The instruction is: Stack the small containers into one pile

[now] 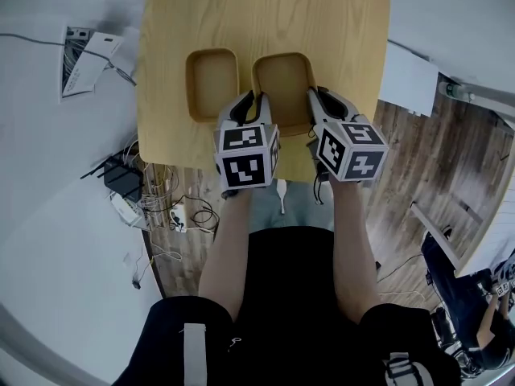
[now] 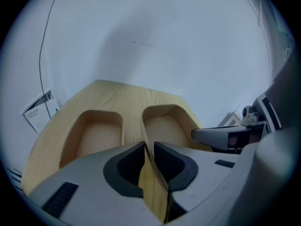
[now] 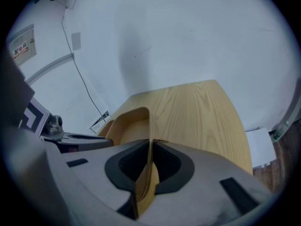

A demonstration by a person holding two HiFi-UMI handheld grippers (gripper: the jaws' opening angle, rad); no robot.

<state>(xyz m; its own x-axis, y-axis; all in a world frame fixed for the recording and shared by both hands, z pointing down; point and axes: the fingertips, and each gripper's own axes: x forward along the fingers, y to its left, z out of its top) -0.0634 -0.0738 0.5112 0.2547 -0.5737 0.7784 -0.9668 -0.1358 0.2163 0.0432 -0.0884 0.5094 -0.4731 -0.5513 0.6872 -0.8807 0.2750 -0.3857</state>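
Note:
Two shallow wooden containers lie side by side on the light wooden table (image 1: pixel 338 30). The left container (image 1: pixel 212 83) (image 2: pixel 96 133) rests free on the tabletop. The right container (image 1: pixel 283 87) (image 2: pixel 164 126) (image 3: pixel 129 124) is gripped from both sides. My left gripper (image 1: pixel 256 107) (image 2: pixel 149 155) is shut on its left wall, and my right gripper (image 1: pixel 314 103) (image 3: pixel 151 157) is shut on its right wall. Whether this container touches the table I cannot tell. Its near end is hidden behind the grippers in the head view.
The table's near edge runs just under the grippers. On the floor to the left lie a paper sheet (image 1: pixel 84 59), cables and a power strip (image 1: pixel 129 207). A white board (image 1: pixel 414 79) lies right of the table. A person (image 1: pixel 467 296) sits at the lower right.

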